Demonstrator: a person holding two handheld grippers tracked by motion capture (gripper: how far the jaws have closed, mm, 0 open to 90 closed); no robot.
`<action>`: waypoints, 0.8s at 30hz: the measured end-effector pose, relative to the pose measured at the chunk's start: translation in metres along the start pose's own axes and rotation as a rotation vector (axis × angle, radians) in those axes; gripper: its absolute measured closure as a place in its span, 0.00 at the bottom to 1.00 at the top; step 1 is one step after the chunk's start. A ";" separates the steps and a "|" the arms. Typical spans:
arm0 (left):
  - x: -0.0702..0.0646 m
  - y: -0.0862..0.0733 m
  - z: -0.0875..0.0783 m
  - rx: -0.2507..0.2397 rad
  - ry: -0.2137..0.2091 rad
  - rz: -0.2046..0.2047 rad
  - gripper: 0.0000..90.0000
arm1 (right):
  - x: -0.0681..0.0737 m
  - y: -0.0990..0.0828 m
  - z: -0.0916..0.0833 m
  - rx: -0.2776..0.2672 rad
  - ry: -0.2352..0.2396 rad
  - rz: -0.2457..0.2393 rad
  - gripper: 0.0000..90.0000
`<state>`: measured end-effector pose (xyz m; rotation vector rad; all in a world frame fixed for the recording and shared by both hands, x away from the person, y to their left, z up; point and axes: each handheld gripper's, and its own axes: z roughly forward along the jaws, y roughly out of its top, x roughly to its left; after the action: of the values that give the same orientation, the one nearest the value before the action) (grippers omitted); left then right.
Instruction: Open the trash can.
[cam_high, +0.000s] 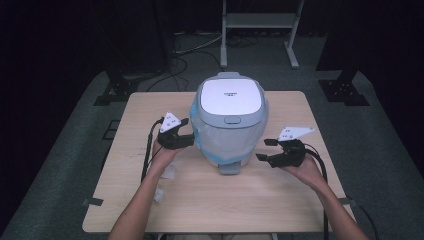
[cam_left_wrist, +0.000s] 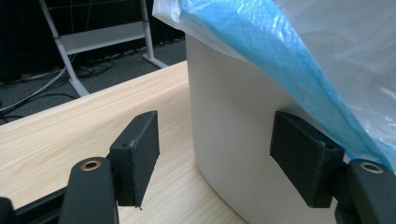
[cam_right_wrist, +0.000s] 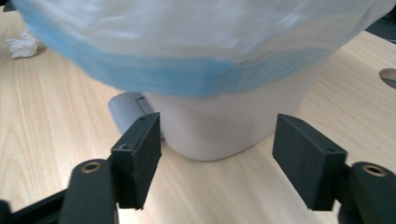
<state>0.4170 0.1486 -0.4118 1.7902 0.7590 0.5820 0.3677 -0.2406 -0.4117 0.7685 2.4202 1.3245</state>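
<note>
White pedal bin with a grey-rimmed flat lid (cam_high: 229, 100) stands upright mid-table on the light wood table (cam_high: 210, 200), grey foot pedal (cam_high: 229, 169) sticking out of its base toward the person. A translucent plastic liner bag with a blue band (cam_high: 220, 142) is draped over the bin's upper body, its hem hanging part-way down the wall.

Left gripper (cam_high: 186, 135) sits just beside the bin's left flank, jaws apart, nothing pinched. In the left gripper view one pad (cam_left_wrist: 306, 158) lies against or nearly against the white wall just under the blue hem (cam_left_wrist: 280, 60); contact can't be confirmed. The other pad (cam_left_wrist: 137, 154) hangs over bare table.

Right gripper (cam_high: 266, 150) is off the bin's right front corner, jaws spread wide and empty, pointing in at the bin. In the right gripper view the bin's lower body (cam_right_wrist: 219, 126) sits centred between the two pads but farther off, blue band (cam_right_wrist: 187, 77) above them, pedal (cam_right_wrist: 128, 109) at left.

Key relation: bin lies between the two grippers, long axis vertical, bag hem above both jaw lines. Left is nearer, practically at the wall; right has a gap to close. Likely step in hand is working the bag hem around the bin, so both need to come up to the blue edge.

Crumpled white scraps (cam_high: 167, 172) lie on the table near the left forearm.
</note>
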 end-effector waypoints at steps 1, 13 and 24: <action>0.000 0.000 0.000 0.002 0.003 0.005 0.35 | 0.005 -0.003 -0.002 -0.008 -0.008 0.009 0.38; 0.000 -0.008 -0.029 -0.002 0.021 0.007 0.30 | 0.054 -0.017 0.011 -0.050 -0.013 0.031 0.65; -0.005 -0.019 -0.063 -0.003 0.016 0.020 0.30 | 0.075 -0.014 0.046 -0.020 -0.049 0.007 0.94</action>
<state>0.3655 0.1900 -0.4099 1.7939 0.7514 0.6116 0.3233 -0.1722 -0.4474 0.7956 2.3651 1.3139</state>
